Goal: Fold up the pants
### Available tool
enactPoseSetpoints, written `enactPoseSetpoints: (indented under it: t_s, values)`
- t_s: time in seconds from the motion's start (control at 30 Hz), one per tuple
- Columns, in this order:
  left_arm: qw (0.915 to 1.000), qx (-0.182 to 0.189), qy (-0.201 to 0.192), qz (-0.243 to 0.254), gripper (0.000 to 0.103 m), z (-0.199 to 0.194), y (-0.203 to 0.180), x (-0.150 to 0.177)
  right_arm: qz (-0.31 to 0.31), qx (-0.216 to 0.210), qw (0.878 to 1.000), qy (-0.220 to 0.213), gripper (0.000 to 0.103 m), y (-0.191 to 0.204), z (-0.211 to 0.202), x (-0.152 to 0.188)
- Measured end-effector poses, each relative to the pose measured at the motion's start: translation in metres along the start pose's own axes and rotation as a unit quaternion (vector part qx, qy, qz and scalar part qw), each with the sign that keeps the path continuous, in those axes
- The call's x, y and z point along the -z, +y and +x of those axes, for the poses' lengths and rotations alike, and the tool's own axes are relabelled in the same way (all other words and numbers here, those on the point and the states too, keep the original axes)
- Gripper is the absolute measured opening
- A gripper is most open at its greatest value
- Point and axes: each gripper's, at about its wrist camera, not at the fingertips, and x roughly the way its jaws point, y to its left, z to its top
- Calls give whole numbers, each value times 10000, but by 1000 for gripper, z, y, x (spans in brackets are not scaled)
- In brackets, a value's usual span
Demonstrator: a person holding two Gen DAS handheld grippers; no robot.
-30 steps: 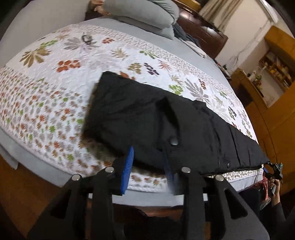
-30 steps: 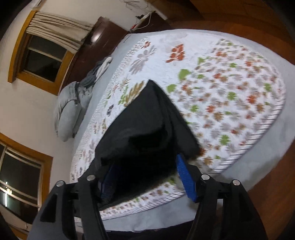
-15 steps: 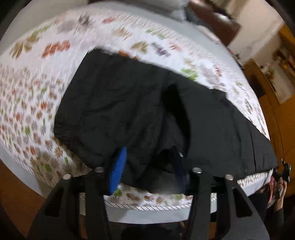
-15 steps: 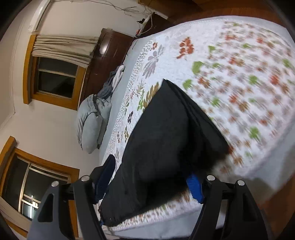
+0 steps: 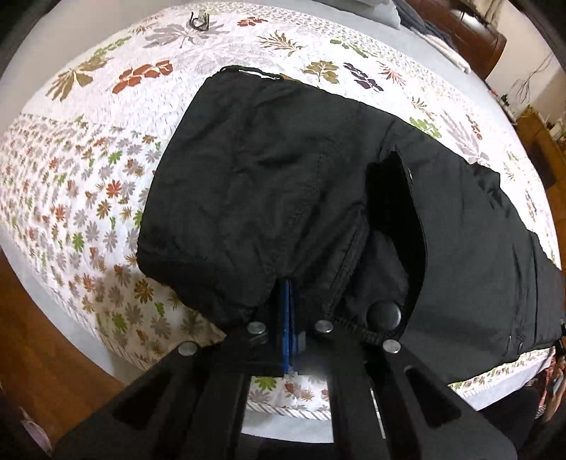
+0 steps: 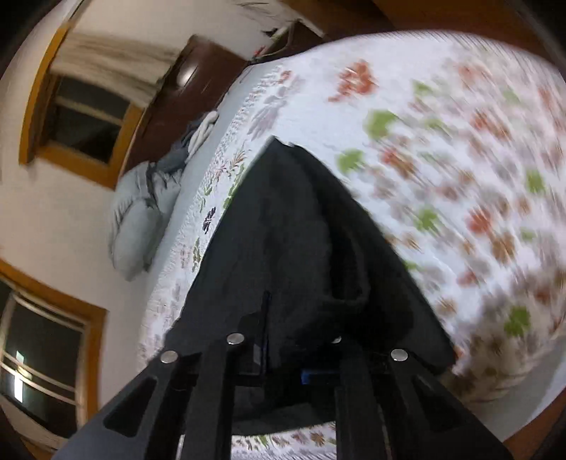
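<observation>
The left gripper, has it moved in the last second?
Yes. The left gripper went forward off the quilt's near edge and shut on the black pants, whose near edge now looks lifted.

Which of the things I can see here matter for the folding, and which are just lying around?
Job:
black pants
left gripper, shut on the pants
right gripper, in the pants
floral quilt

Lying about:
grey pillows
small dark clip
clothes heap

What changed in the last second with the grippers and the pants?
Both grippers went from open to shut: the left gripper clamped the near edge of the pants, the right gripper clamped their other end and lifted it. The quilt and pillow stayed put.
</observation>
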Motion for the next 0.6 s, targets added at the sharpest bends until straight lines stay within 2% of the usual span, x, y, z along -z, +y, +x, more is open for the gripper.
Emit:
enactPoseSetpoints:
  t_s: [0.27,0.37,0.5,0.6]
  values:
    - [9998,-38,-55,-168,2,-6,8,-3,-312,2,9995,-57,10,33,-6,-4]
    - [9997,15,-26,-243,2,-5,9,-2,-105,395,9990,188,9,15,7,-6]
    - [9997,-14,16,-240,2,-6,11,-3,-190,347,9992,31,9,18,-5,4]
    - [9993,80,29,-356,3,-4,14,-4,-60,529,9982,269,6,0,8,5]
